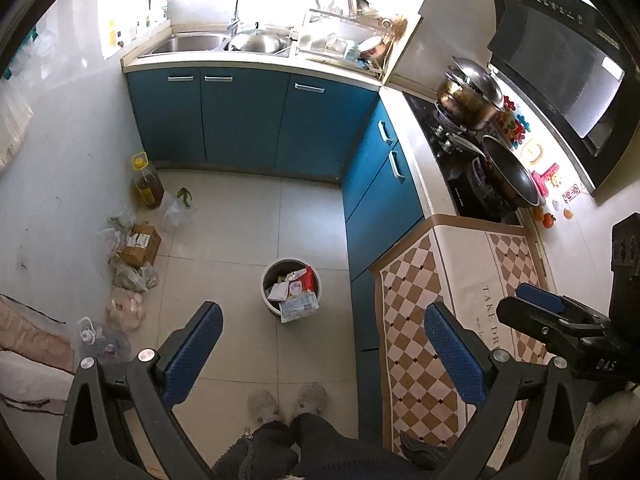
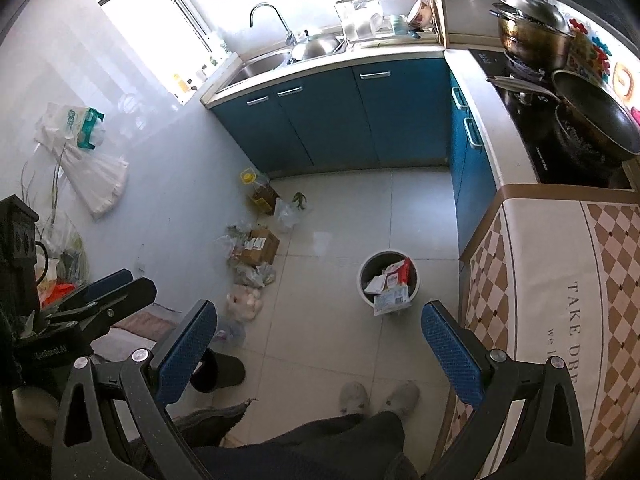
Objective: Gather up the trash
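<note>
Left hand-held gripper: blue-padded fingers spread apart, holding nothing, above the tiled floor.
Right hand-held gripper: fingers likewise apart and bare; its body reads "DAS" in the left view.
Bin: round, on the floor near the blue cabinets, full of wrappers; one packet hangs over its rim.
Floor litter: box, plastic bags and oil bottle along the wall.
Surface: checkered cloth, lettering "TAKE DRE…" partly cut off.
</note>
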`<state>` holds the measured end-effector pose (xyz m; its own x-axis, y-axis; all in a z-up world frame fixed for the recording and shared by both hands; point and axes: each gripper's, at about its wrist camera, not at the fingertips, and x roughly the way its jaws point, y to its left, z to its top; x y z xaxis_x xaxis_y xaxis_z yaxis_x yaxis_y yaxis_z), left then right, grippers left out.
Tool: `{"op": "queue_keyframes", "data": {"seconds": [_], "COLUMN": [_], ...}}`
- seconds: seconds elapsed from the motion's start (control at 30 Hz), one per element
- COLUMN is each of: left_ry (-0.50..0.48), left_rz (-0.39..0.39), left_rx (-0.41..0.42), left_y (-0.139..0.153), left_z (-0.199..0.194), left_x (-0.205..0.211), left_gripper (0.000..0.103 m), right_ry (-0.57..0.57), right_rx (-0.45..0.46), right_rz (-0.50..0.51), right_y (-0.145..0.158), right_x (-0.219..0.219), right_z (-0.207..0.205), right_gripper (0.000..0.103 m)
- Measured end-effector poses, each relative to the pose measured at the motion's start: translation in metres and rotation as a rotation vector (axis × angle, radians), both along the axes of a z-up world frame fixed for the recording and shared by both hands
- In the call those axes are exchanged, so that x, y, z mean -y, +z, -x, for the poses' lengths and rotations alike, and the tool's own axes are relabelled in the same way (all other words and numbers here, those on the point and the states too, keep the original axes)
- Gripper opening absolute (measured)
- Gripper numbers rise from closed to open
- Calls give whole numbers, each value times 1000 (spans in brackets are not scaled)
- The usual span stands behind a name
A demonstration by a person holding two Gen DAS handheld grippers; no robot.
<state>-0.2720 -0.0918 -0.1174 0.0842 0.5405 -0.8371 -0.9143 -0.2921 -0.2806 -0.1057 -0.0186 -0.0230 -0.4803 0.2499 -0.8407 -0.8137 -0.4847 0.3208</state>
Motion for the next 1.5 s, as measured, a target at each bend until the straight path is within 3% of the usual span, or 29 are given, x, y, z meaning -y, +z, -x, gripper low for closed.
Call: {"op": "queue_keyframes", "data": {"seconds": [1.5], "left_ry": [-49], "left_rz": [-23], "left_rx": [41], "left_y": [5], "left_z": [-13], "left_x": [-7], "left_gripper": [103], "right_ry": [2], "right_rx": [-27], "right_rz": [41], "right_y": [-2], "right_x": [-4], "right_z": [-16], "right_gripper": [103]}}
